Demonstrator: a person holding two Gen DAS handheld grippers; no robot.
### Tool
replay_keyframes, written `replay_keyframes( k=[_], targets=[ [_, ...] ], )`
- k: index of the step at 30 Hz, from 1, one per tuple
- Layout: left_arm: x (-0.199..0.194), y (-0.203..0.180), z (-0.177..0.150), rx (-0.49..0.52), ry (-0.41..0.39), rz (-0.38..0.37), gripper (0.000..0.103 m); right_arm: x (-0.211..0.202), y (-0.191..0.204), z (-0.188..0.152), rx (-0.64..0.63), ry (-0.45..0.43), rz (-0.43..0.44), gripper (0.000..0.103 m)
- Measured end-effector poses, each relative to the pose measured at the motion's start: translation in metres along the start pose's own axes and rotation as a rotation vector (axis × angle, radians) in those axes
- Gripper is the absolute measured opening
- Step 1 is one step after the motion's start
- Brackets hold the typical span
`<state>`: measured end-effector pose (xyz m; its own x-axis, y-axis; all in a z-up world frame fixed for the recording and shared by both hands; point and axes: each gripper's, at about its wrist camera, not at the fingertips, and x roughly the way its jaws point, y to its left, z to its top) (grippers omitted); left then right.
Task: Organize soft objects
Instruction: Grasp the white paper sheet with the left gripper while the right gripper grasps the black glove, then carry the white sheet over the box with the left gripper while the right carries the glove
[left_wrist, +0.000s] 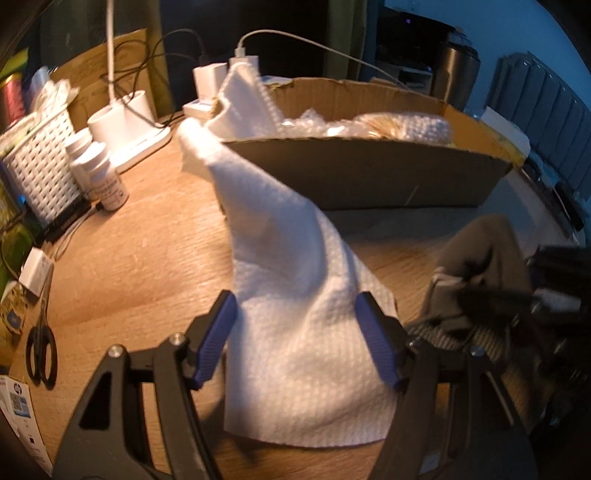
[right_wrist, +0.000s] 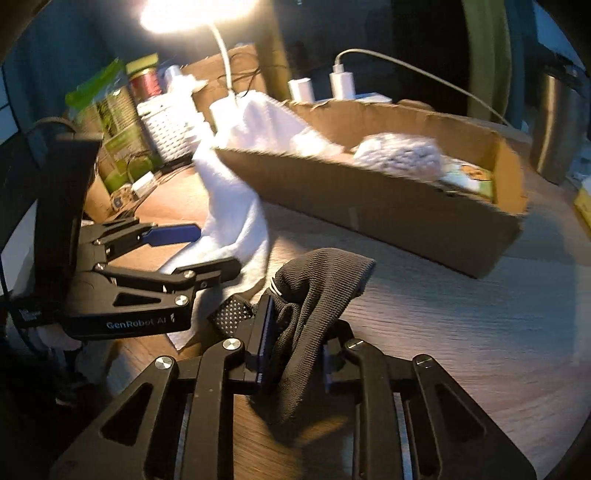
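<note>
Waffle-textured white cloth (left_wrist: 295, 325) drapes from cardboard box (left_wrist: 369, 177) rim onto wood-grain desk (left_wrist: 140, 251), between spread pads of left gripper (left_wrist: 299, 339). Right gripper (right_wrist: 295, 354) clamped on dark ribbed knit sock (right_wrist: 317, 291). Lamp (right_wrist: 192, 11) glares above clutter.

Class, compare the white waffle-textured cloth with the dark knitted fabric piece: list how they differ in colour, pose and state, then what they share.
The white waffle-textured cloth is pale, the dark knitted fabric piece near black. The cloth drapes from the cardboard box onto the table, unheld; the fabric piece is bunched, pinched by the right tool. Both are soft textiles.
</note>
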<state>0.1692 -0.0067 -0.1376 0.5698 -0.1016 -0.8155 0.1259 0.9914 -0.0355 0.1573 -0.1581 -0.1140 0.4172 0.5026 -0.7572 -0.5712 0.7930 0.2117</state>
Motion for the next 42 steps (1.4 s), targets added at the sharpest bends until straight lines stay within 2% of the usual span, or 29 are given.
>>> replay_keyframes(
  k=[2,3,4,7,12,23,32,42],
  targets=[
    [0.001,-0.007,0.000,0.031,-0.009,0.000,0.067,-0.005,-0.006,-0.001,0.009,-0.012,-0.006,0.022],
    [0.001,-0.009,0.000,0.037,-0.012,-0.009,0.063,-0.007,-0.008,-0.001,0.013,-0.017,-0.008,0.022],
    [0.000,-0.011,0.000,0.044,-0.016,-0.015,0.053,-0.009,-0.010,-0.002,0.015,-0.021,-0.010,0.022],
    [-0.001,-0.017,0.001,0.063,-0.021,-0.036,0.033,-0.015,-0.017,-0.002,0.027,-0.038,-0.017,0.022],
    [-0.004,-0.019,0.001,0.023,-0.021,-0.136,0.017,-0.031,-0.027,-0.001,0.033,-0.071,-0.034,0.022],
    [-0.041,-0.017,0.010,-0.046,-0.122,-0.235,0.014,-0.067,-0.046,0.003,0.053,-0.141,-0.090,0.022],
    [-0.075,-0.023,0.023,-0.026,-0.209,-0.249,0.014,-0.083,-0.045,0.009,0.048,-0.181,-0.102,0.022],
    [-0.092,-0.024,0.047,-0.008,-0.262,-0.242,0.014,-0.099,-0.050,0.022,0.044,-0.225,-0.111,0.022]
  ],
)
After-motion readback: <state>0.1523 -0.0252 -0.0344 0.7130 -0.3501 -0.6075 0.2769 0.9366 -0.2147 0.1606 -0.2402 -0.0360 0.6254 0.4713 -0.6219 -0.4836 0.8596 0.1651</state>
